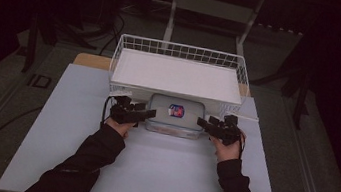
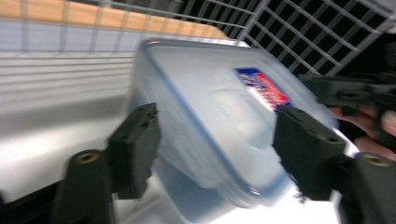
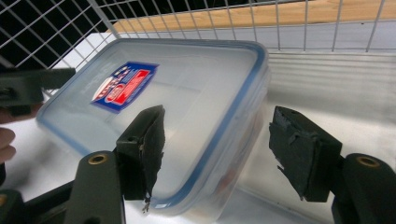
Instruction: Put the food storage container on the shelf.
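From the high view I see a clear plastic box (image 1: 175,116) with a blue-rimmed lid and a red and blue label lying flat on the pale table (image 1: 147,173), just in front of a white wire basket (image 1: 179,72). It is a rounded rectangle, and its long axis runs left to right across the table. My left hand-held gripper (image 1: 148,114) sits at the box's left end and my right hand-held gripper (image 1: 202,123) at its right end, both pointing inward.

In the left gripper view, the box (image 2: 210,126) looks smooth and cloudy, blurred, with its near end lying between my two black jaws. The jaws stand apart and their pads do not press on it. The other gripper (image 2: 345,91) shows at the far end.

In the right gripper view, the box (image 3: 187,98) lies with its corner between the jaws. The rough, worn pads are spread, one over the lid and one clear of the side wall. The basket's thin wire grid (image 3: 210,18) rises just behind.
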Demonstrator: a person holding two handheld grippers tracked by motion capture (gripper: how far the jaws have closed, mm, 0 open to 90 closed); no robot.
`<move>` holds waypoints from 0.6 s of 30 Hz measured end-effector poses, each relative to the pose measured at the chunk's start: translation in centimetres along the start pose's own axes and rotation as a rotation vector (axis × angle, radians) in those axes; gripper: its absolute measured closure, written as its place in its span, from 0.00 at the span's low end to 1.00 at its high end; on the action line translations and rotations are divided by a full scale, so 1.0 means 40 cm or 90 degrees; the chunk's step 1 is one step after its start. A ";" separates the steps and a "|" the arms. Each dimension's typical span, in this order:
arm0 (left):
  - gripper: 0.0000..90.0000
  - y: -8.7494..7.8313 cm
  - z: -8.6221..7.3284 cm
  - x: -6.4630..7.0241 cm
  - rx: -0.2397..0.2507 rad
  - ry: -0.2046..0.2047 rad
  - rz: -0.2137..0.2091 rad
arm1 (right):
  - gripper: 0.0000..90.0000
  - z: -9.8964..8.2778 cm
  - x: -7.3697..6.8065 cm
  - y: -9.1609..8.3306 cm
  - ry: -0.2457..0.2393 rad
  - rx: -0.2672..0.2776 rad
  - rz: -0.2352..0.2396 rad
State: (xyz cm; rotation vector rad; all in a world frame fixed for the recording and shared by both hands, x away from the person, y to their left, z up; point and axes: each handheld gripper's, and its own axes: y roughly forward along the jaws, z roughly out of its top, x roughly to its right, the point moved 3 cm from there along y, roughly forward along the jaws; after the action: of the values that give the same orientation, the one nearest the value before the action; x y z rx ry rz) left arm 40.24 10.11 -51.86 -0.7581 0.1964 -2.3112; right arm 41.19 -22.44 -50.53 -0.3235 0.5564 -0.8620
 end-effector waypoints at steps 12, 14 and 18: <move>0.10 -0.097 -0.012 0.064 -0.023 0.021 -0.063 | 0.55 -0.003 -0.096 -0.076 -0.050 0.006 0.043; 0.07 -0.115 -0.022 0.078 -0.037 0.045 -0.055 | 0.65 -0.013 -0.116 -0.078 -0.056 -0.001 0.053; 0.00 -0.147 -0.038 0.091 -0.042 0.050 -0.045 | 0.85 -0.040 -0.152 -0.067 -0.063 -0.026 0.083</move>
State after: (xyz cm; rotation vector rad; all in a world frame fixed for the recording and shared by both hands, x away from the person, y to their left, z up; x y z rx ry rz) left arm 33.88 12.05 -49.42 -0.7173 0.2874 -2.4133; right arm 35.41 -19.39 -48.52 -0.3617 0.4984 -0.7055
